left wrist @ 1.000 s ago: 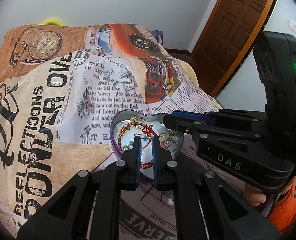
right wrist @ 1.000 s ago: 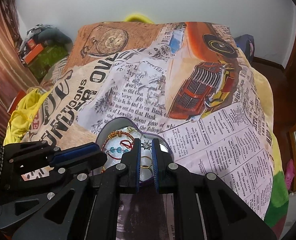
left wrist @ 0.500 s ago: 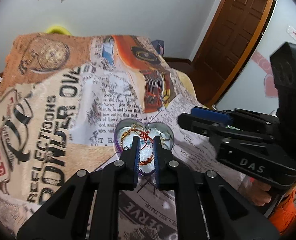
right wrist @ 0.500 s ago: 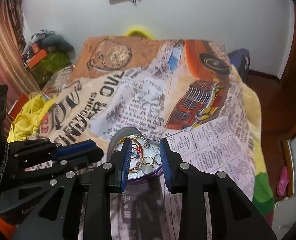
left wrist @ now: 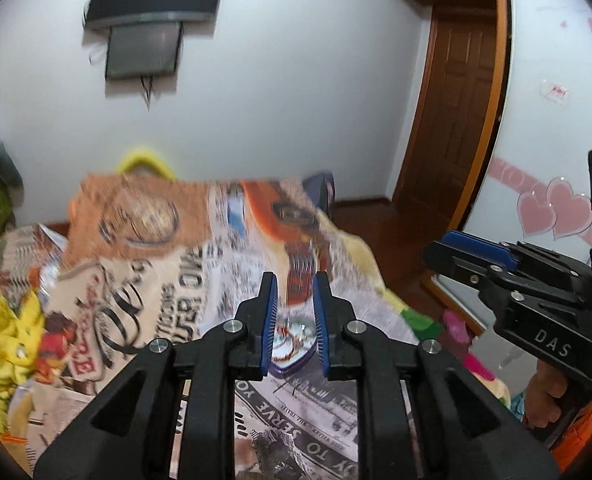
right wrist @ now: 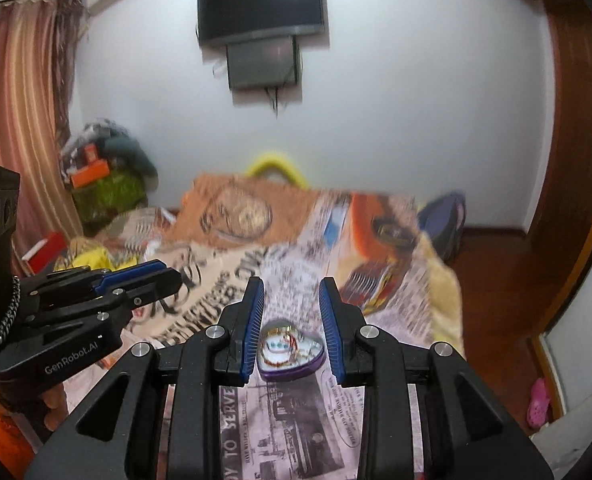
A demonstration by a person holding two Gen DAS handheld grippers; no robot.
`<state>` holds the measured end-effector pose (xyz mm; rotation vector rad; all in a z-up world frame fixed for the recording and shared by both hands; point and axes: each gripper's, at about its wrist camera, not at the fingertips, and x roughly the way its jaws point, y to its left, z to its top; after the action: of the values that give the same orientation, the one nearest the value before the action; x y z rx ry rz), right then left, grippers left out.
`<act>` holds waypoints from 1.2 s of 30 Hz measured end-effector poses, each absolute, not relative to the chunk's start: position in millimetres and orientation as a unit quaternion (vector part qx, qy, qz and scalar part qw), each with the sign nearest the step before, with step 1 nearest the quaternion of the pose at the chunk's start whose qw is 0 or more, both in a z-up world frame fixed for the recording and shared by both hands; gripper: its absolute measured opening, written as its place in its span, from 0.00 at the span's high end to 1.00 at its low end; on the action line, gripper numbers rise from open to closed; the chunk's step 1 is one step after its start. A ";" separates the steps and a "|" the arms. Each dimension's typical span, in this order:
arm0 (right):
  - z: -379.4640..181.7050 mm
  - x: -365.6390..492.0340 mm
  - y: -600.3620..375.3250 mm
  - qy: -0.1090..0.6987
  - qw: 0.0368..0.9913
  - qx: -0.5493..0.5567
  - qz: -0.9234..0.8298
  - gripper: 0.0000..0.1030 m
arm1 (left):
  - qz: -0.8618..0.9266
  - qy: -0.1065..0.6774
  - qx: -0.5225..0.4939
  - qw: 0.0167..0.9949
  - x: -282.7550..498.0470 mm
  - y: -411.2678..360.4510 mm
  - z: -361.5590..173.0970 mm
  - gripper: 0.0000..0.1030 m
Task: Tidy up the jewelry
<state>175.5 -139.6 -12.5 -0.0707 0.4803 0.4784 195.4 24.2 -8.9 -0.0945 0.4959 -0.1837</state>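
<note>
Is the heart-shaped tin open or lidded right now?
Open. The heart-shaped tin shows no lid; bracelets and rings lie visible inside it on the printed blanket.

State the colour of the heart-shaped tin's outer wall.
Purple: the heart-shaped metal tin holding jewelry has a purple outer wall, clearest in the right wrist view.

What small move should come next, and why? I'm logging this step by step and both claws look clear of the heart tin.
Probably nothing more than lowering both claws to rest. The heart-shaped tin sits on the printed blanket with bracelets and rings inside. The right claw and left claw are open, empty and raised well above it. No loose jewelry shows on the blanket, though both views are blurred.
</note>
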 end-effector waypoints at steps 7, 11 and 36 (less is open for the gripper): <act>23.1 114.4 -157.8 0.150 0.967 -0.018 0.207 0.60 | -0.070 0.151 -0.038 0.985 130.0 20.5 33.2 0.66; 32.3 92.2 -163.8 0.117 0.975 -0.010 0.191 0.56 | -0.059 0.112 -0.035 0.991 98.2 18.4 46.4 0.54; 29.4 45.3 -169.8 0.067 0.990 0.001 0.125 0.03 | -0.037 0.064 -0.024 0.997 35.2 8.0 54.4 0.09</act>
<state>45.3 -169.8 29.4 0.0025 0.1337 0.2517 35.2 8.0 54.4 -0.0487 0.1288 -0.0739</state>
